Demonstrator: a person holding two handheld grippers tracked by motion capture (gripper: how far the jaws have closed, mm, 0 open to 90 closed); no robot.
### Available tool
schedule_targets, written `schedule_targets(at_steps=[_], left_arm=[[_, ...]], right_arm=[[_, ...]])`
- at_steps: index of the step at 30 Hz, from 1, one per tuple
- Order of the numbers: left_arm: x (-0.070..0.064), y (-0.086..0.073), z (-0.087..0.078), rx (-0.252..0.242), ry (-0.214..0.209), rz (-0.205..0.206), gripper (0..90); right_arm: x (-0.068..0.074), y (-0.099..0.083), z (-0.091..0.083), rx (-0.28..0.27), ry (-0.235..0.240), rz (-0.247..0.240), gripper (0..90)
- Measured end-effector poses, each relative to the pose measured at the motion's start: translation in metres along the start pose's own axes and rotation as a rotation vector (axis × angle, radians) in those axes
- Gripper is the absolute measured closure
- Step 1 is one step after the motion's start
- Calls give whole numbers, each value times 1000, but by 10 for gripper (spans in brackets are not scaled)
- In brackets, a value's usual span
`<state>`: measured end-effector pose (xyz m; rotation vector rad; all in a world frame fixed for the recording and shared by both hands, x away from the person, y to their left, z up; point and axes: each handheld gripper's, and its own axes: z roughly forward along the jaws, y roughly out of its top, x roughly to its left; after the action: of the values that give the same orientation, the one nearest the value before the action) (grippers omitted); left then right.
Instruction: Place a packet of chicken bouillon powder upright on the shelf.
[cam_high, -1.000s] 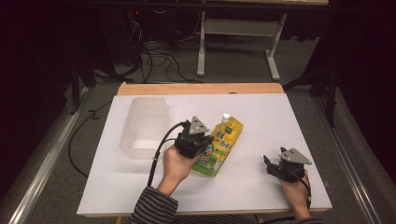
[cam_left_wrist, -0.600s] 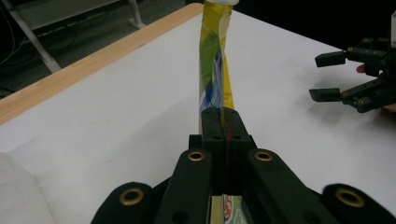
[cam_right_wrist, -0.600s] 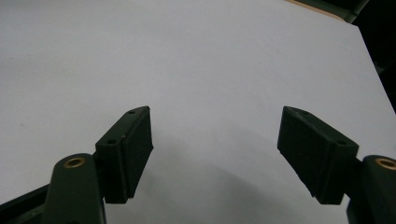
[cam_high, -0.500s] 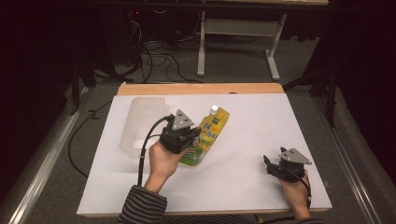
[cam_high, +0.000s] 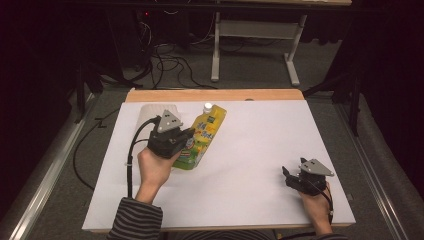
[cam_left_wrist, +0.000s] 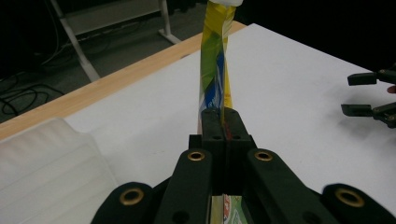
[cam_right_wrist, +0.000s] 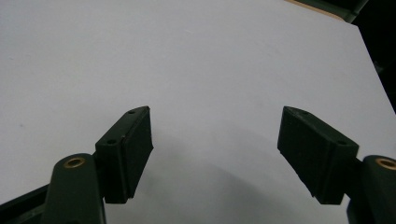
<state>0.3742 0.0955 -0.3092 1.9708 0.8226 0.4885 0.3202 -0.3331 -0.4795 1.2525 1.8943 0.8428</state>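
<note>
Carried leftward, the pouch (cam_high: 201, 140) hangs clamped in the left claw (cam_high: 186, 141); the right claw (cam_high: 287, 176) rests agape.

Bright table (cam_high: 260, 150), dark surroundings (soft focus)

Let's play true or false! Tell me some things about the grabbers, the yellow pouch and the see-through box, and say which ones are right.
1. The left gripper is shut on the yellow drink pouch. True.
2. The right gripper holds the pouch too. False: its jaws are open over bare white table.
3. The pouch has a white cap. True.
4. The pouch lies inside the clear plastic container. False: it is held beside the container.
</note>
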Motion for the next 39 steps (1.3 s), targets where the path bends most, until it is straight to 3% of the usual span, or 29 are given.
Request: schedule_targets(at_steps=[4, 11, 21, 30, 39], left_arm=[[7, 1, -5, -7, 15, -8, 900], [26, 4, -16, -29, 84, -17, 900], [45, -3, -26, -44, 133, -45, 900], [57, -9, -27, -38, 185, -46, 900], [67, -18, -19, -20, 198, -58, 900]], right_arm=[[0, 0, 0, 1, 0, -1, 273], [0, 0, 1, 1, 0, -12, 273], [1, 0, 1, 6, -4, -13, 272], [1, 0, 1, 6, -3, -14, 273], [2, 1, 1, 12, -5, -17, 273]])
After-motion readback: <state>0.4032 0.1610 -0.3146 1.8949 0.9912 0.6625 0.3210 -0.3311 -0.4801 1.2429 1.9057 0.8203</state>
